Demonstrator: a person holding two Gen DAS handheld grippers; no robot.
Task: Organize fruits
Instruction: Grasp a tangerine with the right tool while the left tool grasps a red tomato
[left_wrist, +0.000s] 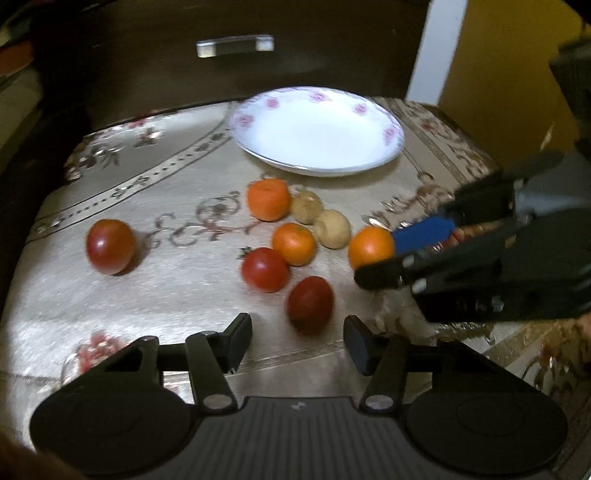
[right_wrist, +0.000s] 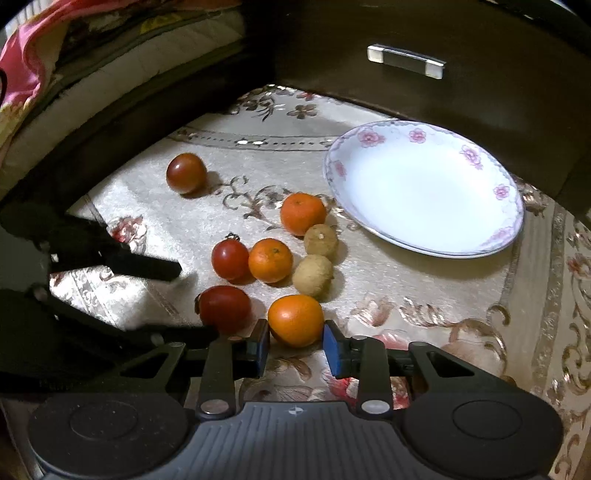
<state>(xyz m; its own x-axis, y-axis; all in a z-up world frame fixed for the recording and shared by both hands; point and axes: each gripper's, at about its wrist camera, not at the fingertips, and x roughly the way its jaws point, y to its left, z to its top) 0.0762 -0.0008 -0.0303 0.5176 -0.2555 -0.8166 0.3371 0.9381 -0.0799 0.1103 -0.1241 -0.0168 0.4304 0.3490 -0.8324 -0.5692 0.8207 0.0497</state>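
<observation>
Left wrist view: left gripper (left_wrist: 297, 341) has its jaws apart, straddling a tomato (left_wrist: 310, 303) without touching it, well in front of the plate (left_wrist: 384, 162). Right wrist view: right gripper (right_wrist: 295, 347) looks clamped on the orange (right_wrist: 295, 325), near side of the plate (right_wrist: 480, 243).
</observation>
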